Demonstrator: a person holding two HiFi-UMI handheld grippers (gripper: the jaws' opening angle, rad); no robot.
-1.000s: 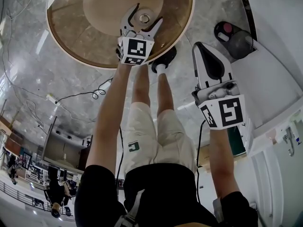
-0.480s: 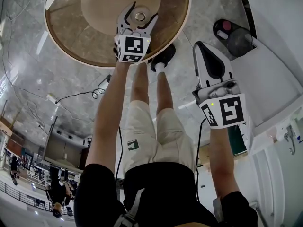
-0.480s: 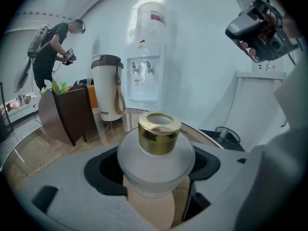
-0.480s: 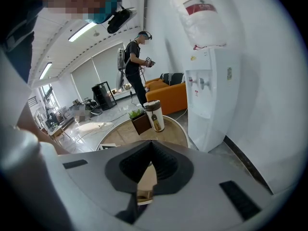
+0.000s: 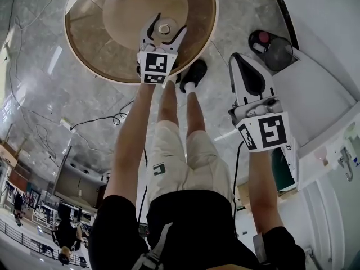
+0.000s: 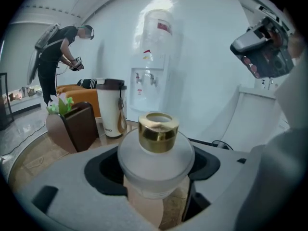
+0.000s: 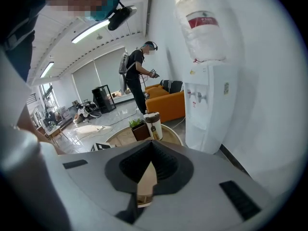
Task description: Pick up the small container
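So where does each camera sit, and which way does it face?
Head view: on the person's head, facing steeply down at the round table; shows arms, legs, the left gripper and right gripper.
Left gripper view: on that gripper, facing along its spread jaws at the small container between them.
Right gripper view: on that gripper, facing along its shut jaws, water dispenser at right.
Both gripper views share that dispenser.

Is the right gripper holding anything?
No. In the right gripper view, the right gripper has its jaws closed against each other with nothing between them.
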